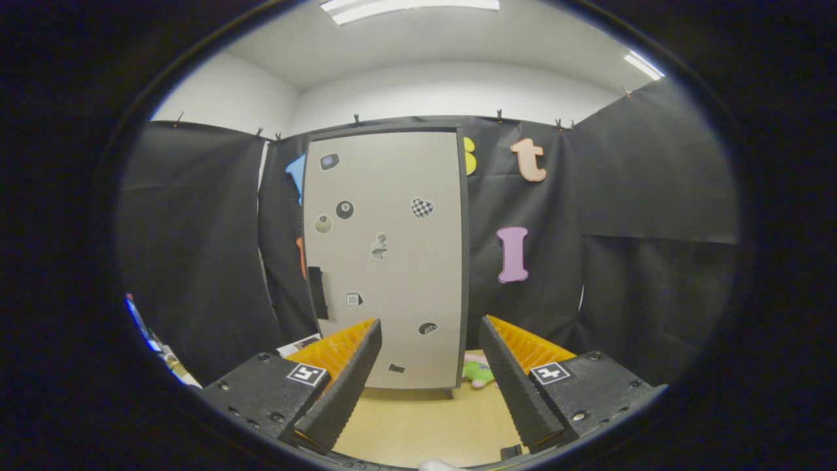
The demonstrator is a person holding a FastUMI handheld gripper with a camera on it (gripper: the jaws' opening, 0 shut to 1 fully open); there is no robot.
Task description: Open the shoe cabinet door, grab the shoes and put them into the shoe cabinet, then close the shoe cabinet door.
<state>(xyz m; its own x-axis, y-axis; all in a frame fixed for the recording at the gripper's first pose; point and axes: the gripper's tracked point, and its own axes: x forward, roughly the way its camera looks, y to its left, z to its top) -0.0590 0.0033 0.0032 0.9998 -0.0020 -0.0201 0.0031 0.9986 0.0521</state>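
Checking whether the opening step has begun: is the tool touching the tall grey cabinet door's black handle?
Apart. In the gripper view the open tool is short of the grey cabinet door; the black handle sits beyond its fingers.

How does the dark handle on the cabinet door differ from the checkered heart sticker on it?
The handle is a plain dark upright bar low at the cabinet door's left edge; the heart sticker is checkered, heart-shaped and sits higher, toward the right. The handle is longer than the sticker. Both sit on the shut door, beyond the open gripper, whose fingers hold nothing.
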